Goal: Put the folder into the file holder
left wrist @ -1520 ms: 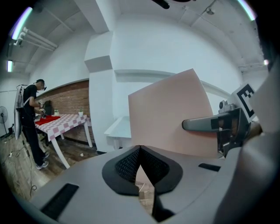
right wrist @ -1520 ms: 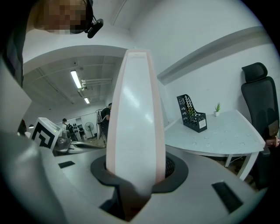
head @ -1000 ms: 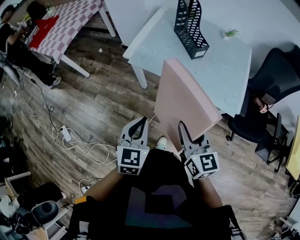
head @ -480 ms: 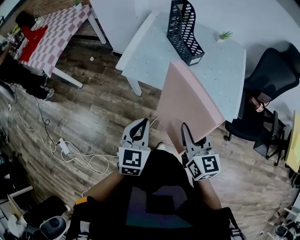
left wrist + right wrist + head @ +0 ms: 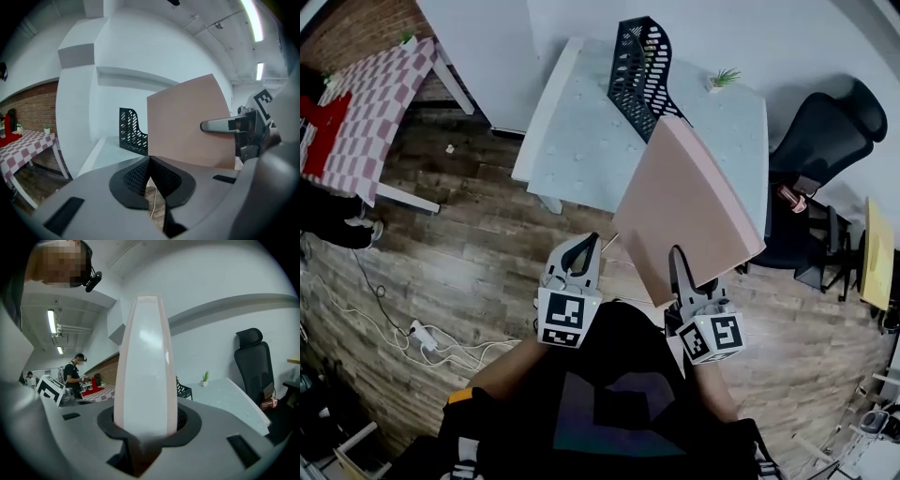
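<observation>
Head view: your right gripper (image 5: pixel 677 262) clamps the pink folder (image 5: pixel 689 202) by its near edge, raised over the table (image 5: pixel 572 141), short of the black mesh file holder (image 5: pixel 637 66).
Left gripper view: your left gripper (image 5: pixel 149 161) has its jaws together and is empty.
Right gripper view: the folder stands edge-on between the jaws.
Folder lifted; insertion not yet done.

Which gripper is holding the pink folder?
The right gripper, its jaws shut on the folder; the left gripper is shut on nothing.
</observation>
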{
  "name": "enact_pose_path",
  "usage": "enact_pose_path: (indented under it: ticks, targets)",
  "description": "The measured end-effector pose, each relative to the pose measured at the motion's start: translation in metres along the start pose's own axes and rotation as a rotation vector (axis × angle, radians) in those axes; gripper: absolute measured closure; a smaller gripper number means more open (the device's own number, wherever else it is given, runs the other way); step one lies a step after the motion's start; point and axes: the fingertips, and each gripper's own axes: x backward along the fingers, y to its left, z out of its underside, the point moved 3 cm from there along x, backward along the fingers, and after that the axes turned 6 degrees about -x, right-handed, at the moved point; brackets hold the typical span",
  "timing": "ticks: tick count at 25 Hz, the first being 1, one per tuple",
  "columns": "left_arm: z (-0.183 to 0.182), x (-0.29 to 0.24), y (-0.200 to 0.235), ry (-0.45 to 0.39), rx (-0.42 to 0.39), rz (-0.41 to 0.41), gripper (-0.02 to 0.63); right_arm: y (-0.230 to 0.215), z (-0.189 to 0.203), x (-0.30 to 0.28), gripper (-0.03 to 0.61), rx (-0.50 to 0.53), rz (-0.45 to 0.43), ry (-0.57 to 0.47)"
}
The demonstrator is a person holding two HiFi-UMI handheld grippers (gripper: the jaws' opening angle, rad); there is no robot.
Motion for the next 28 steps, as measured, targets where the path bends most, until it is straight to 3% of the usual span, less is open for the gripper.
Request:
enact_pose_path:
  ticks: [8, 15, 23, 28]
  targets:
    - [-0.019, -0.015, 0.046, -0.033, -0.021, 0.106, 0.607, 0.012, -0.026, -0.022, 0.43, 0.004, 0.133, -0.071]
    - [-0.027, -0.02, 0.083, -0.074, -0.017, 0.131, 0.607, 0.023, -0.041, -0.036, 0.43, 0.021, 0.205, -0.099]
    - [-0.039, -0.032, 0.102, -0.096, 0.006, 0.135, 0.607, 0.017, -0.074, -0.055, 0.431, 0.055, 0.212, -0.147]
    - [-0.042, -0.053, 0.116, -0.074, 0.004, 0.093, 0.607, -0.008, -0.109, -0.075, 0.431, 0.076, 0.188, -0.211]
